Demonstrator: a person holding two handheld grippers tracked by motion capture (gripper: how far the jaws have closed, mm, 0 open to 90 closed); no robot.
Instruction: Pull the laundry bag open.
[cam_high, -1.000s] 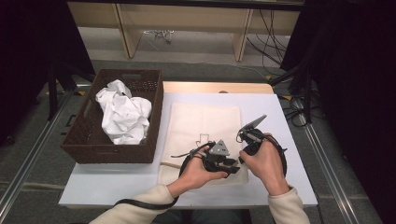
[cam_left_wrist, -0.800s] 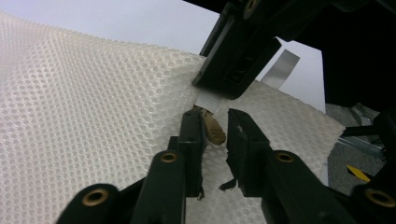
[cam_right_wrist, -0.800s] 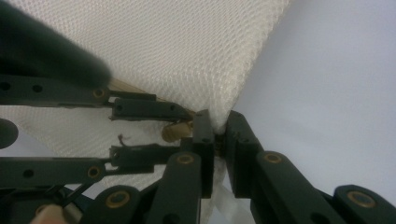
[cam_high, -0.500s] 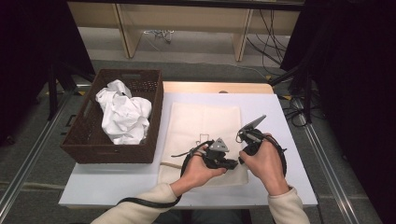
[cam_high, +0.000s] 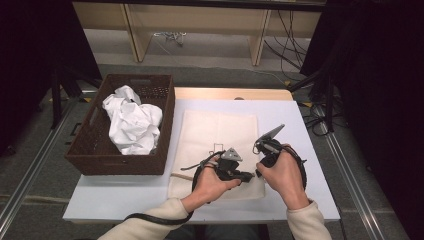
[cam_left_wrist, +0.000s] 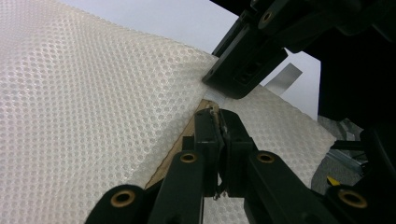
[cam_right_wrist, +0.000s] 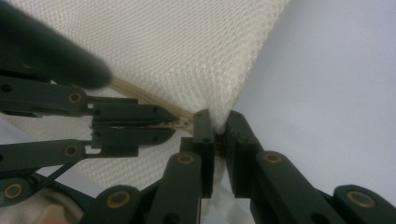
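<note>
Now a likely slip: cream mesh fabric bag (cam_high: 217, 145), flat on white desk (cam_high: 300, 125) just right of brown wicker basket (cam_high: 122, 165), held only by thin pinches near its front edge, so a hasty lift or uneven pull apart could drag the weave out of one grip, or bring up both layers together instead of opening the mouth. Also possible: snagging the tan drawstring (cam_right_wrist: 140, 91) running along that edge.

Left gripper (cam_left_wrist: 218, 133) shut tight on the bag's edge where cord meets mesh, jaws closing just now with fabric between them. Right gripper (cam_right_wrist: 217, 126) nearly shut too, pinching a fold of the mesh close to the bag's front corner, well right of the basket. Both grippers close together, almost tip to tip. Crumpled white cloth (cam_high: 131, 122) inside the basket, untouched.
</note>
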